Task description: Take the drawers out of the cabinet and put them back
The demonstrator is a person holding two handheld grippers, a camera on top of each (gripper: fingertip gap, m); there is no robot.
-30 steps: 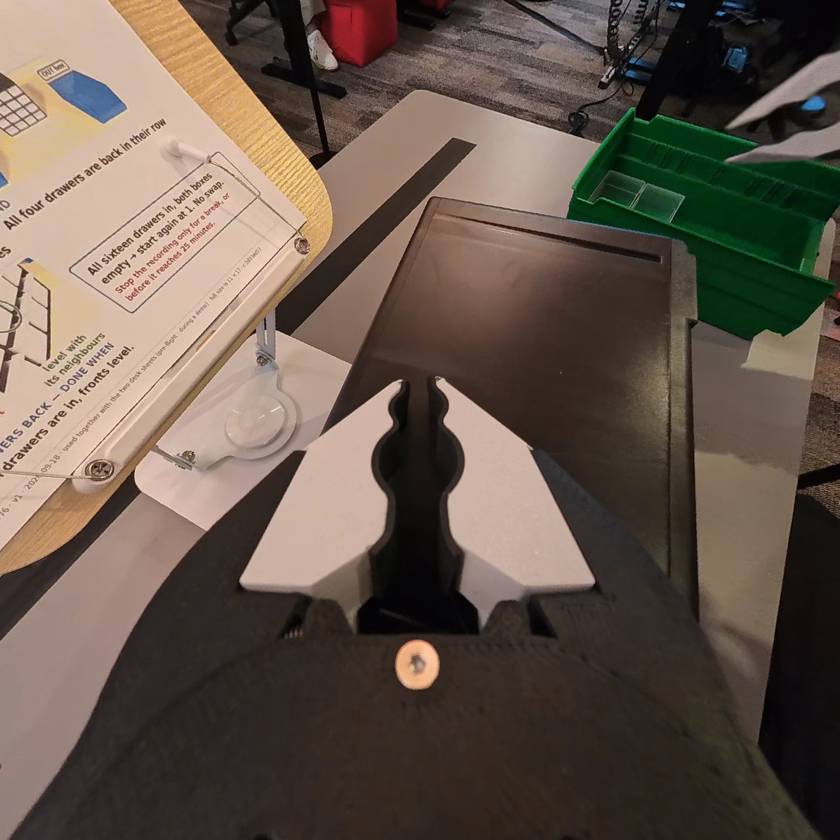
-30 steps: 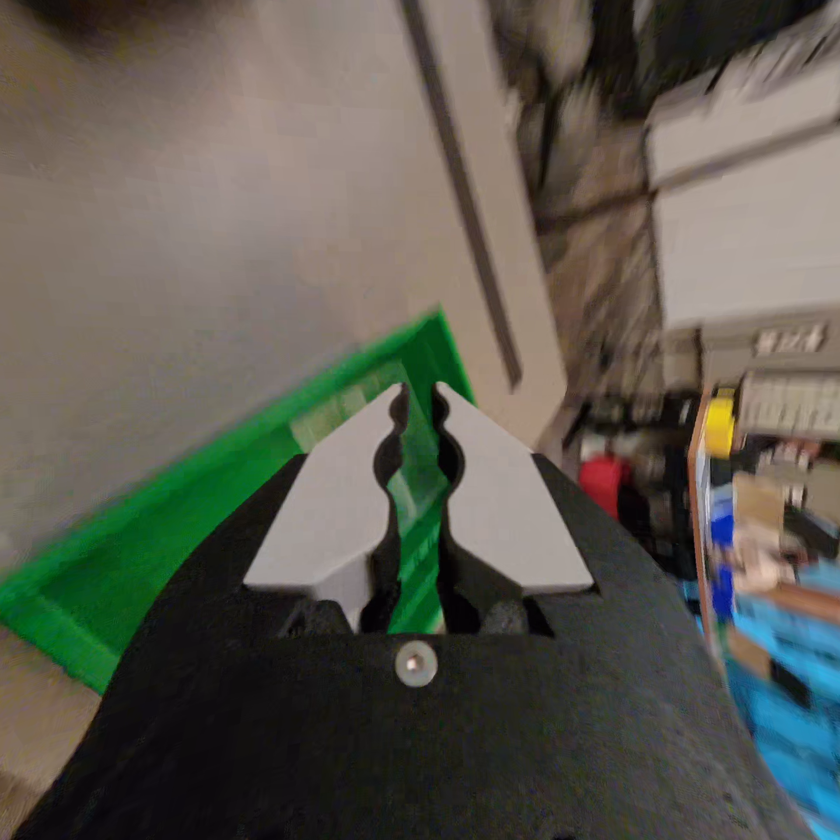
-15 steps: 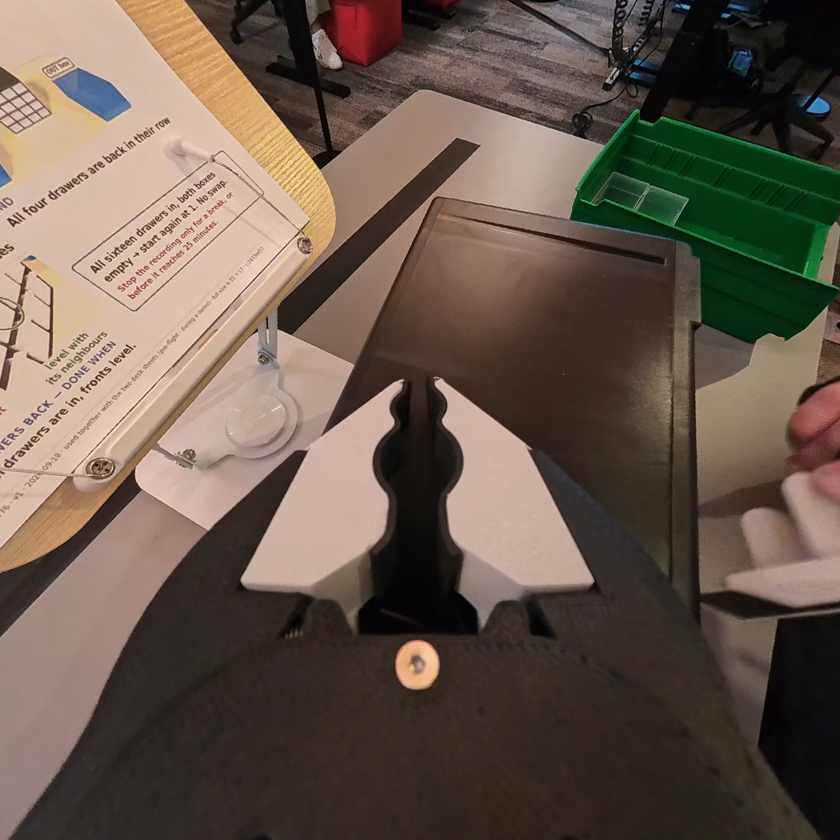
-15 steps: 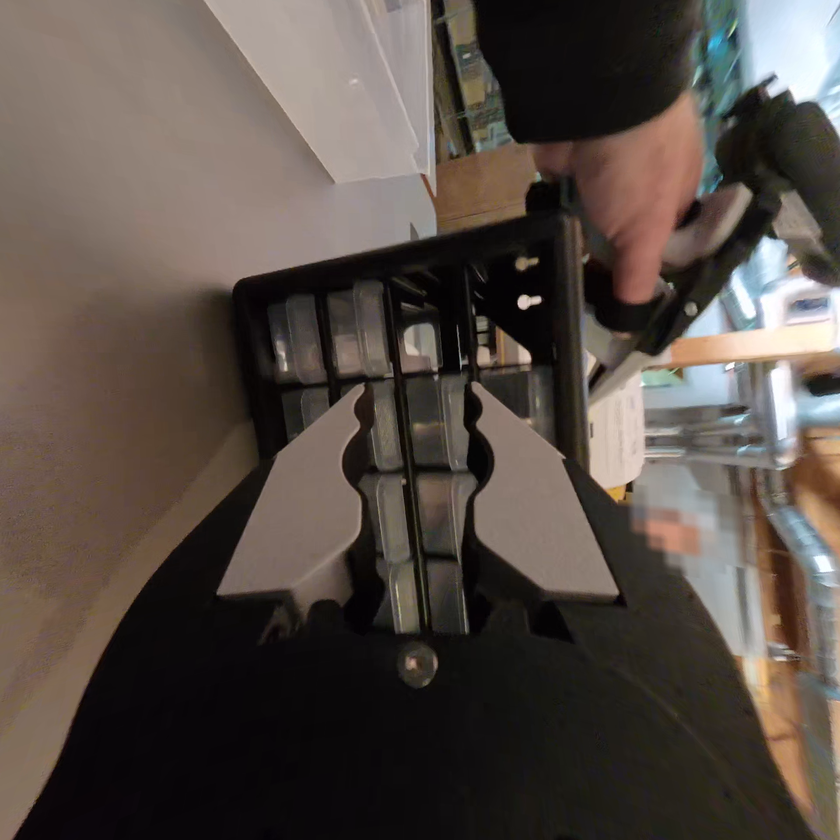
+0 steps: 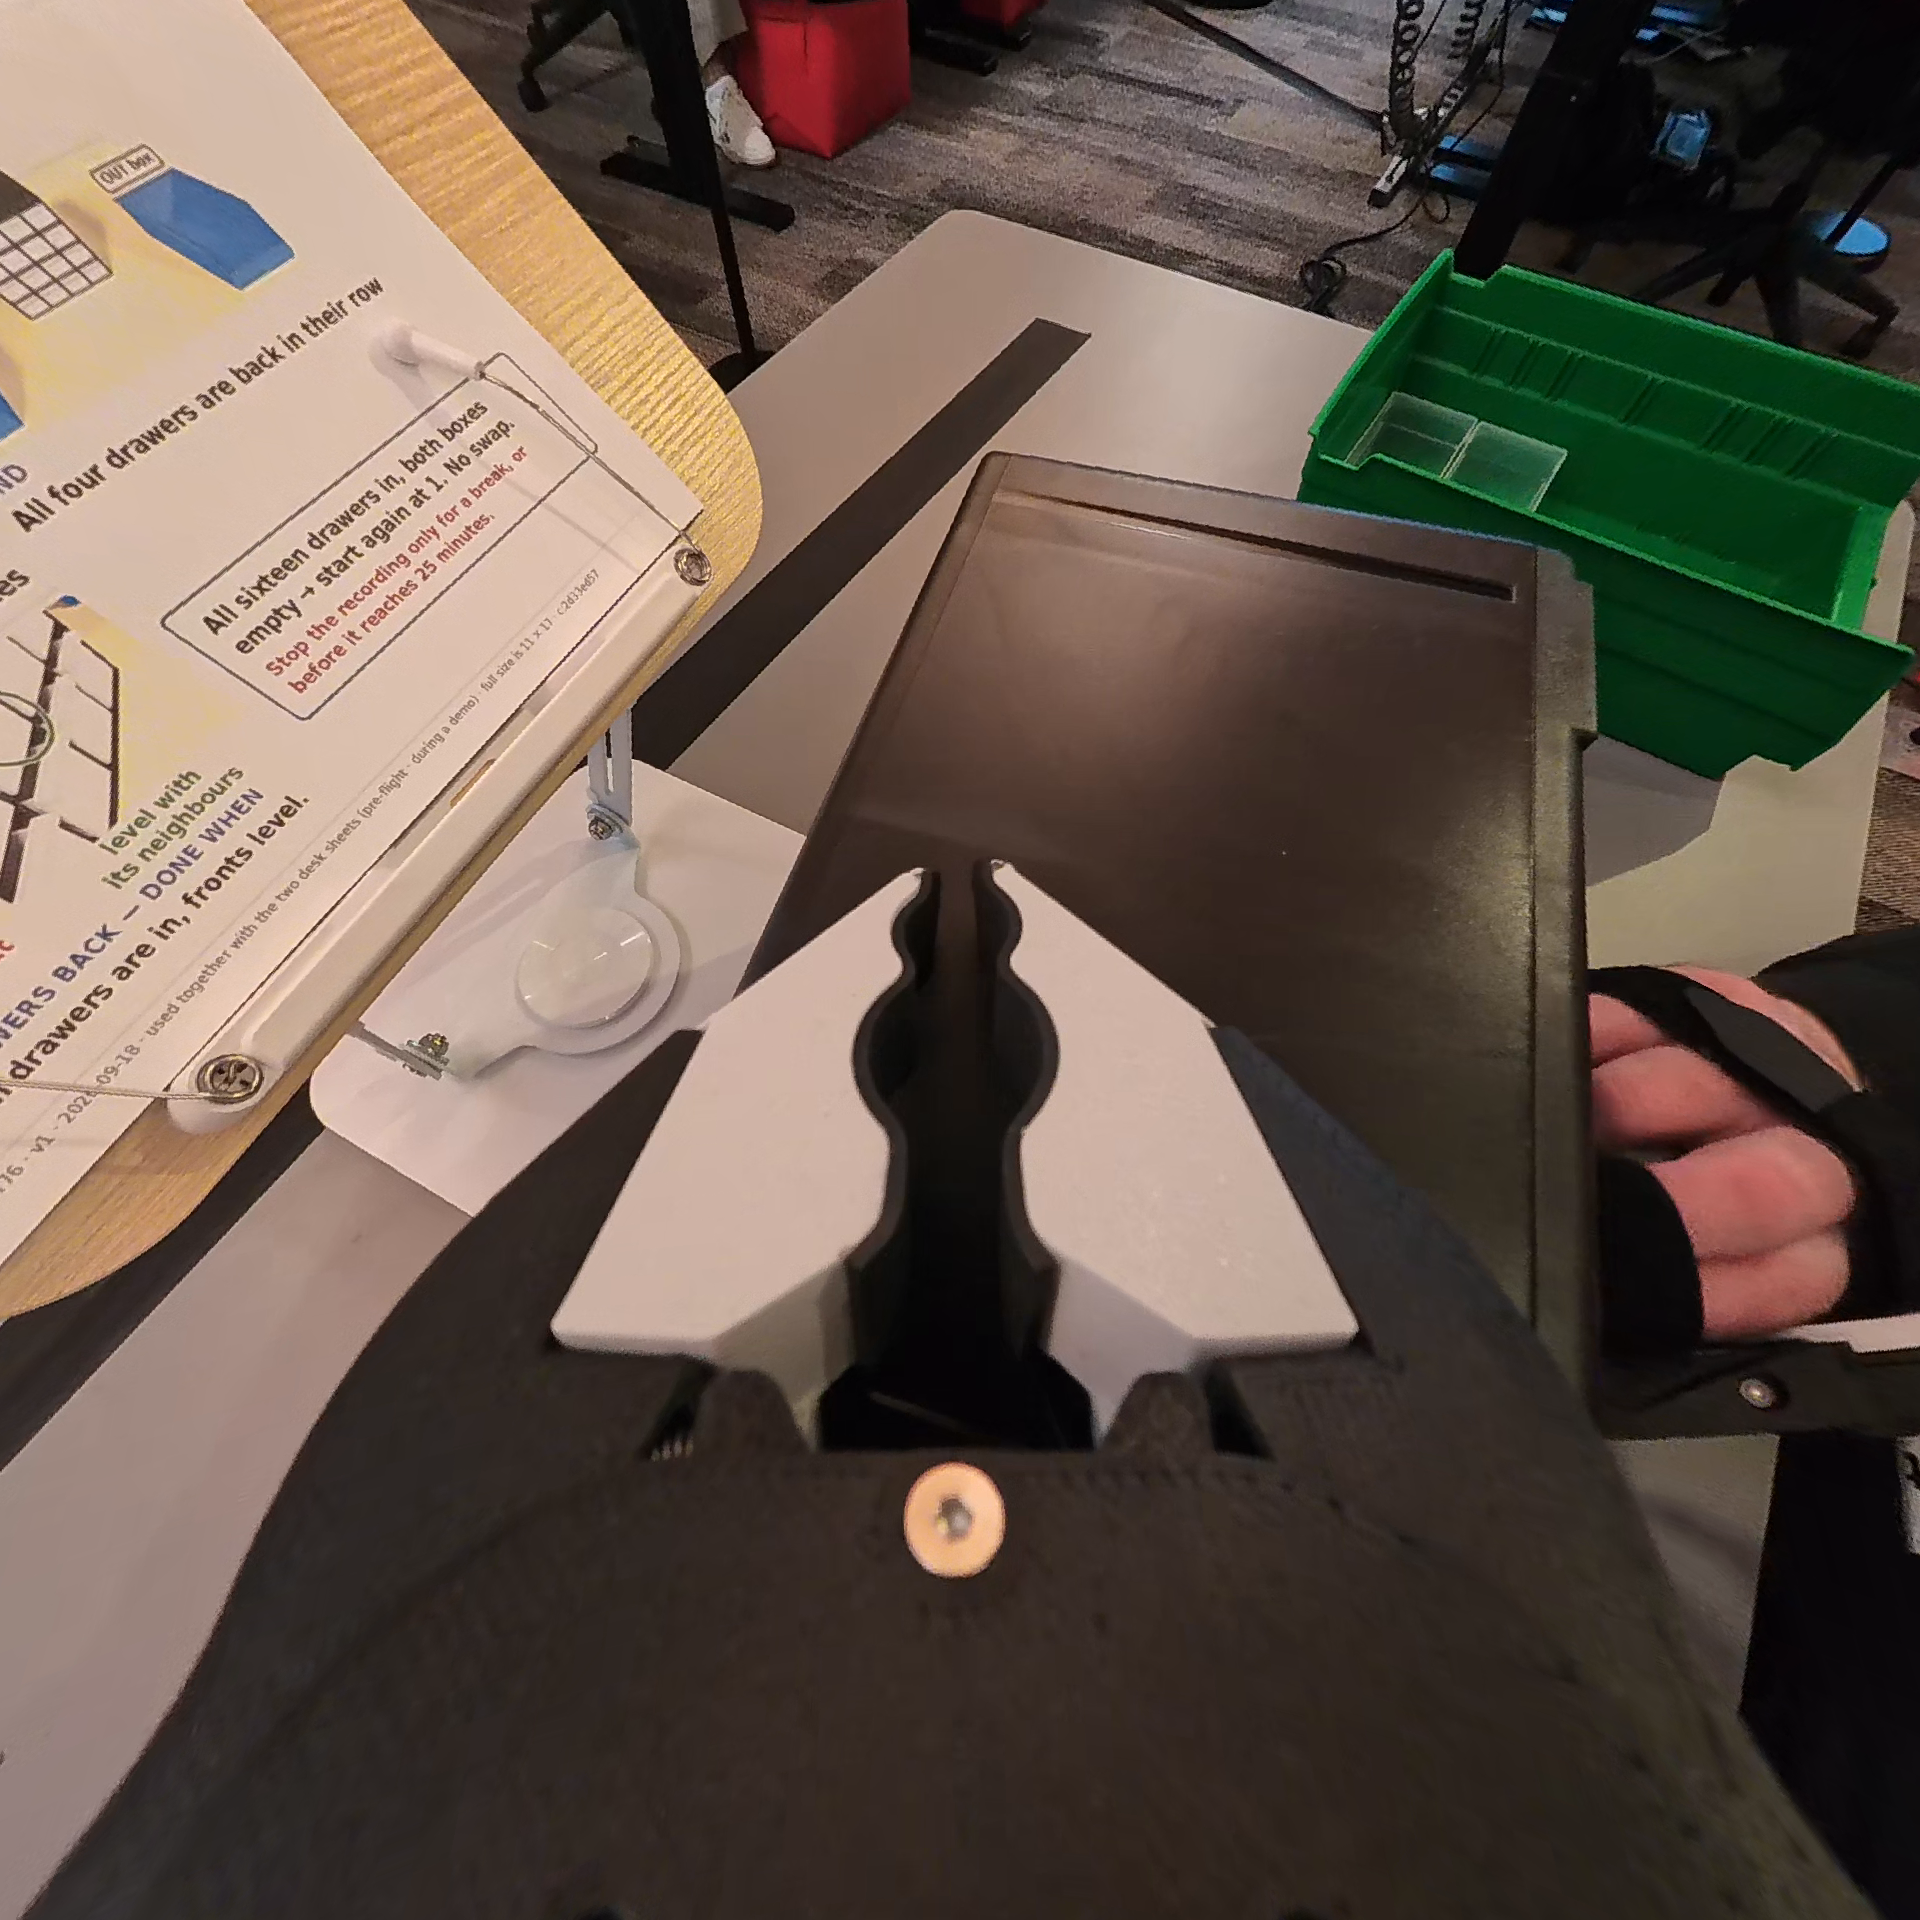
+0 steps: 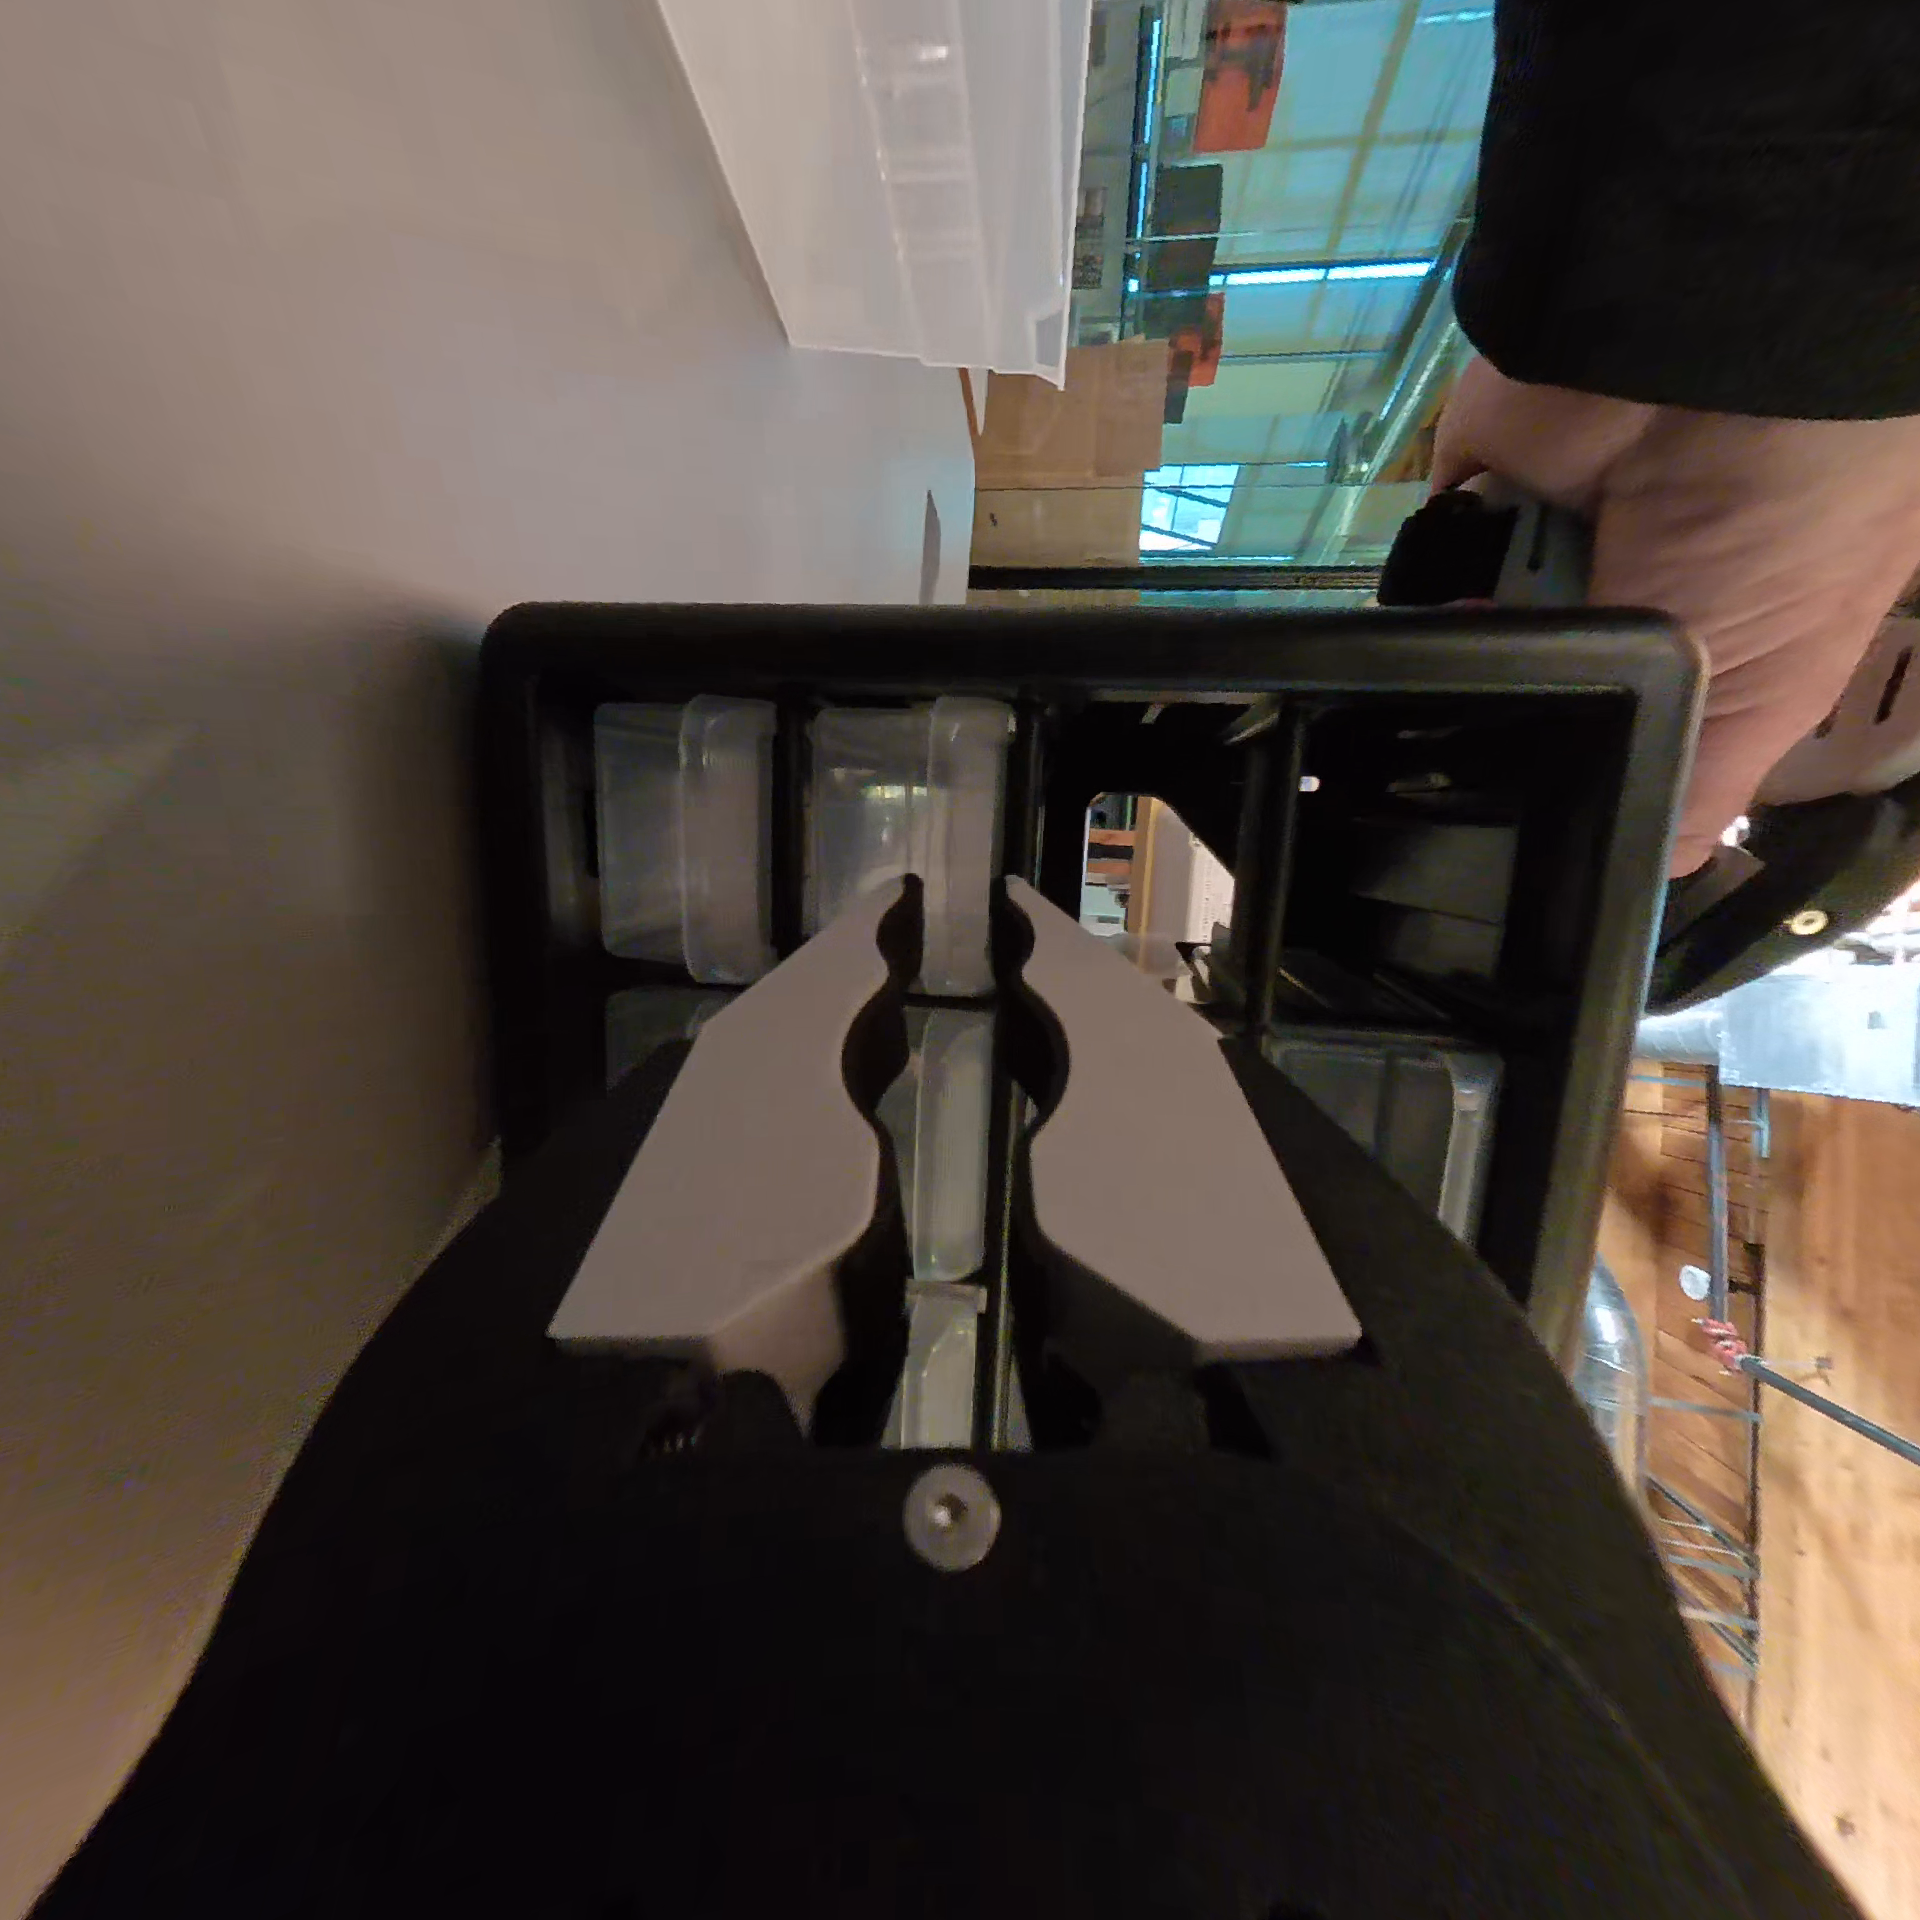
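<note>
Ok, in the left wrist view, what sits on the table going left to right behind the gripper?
Wooden instruction board → its white stand base → black cabinet, seen from above → green bin holding clear drawers; a gloved hand shows at the cabinet's right edge.

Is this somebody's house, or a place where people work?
Probably a workplace, like a lab or office. There's a grey table, an office chair on carpet, a green bin and an instruction sheet on a stand.

Black grippers with pale grey jaws, silver screw; black fingerless glove
</note>
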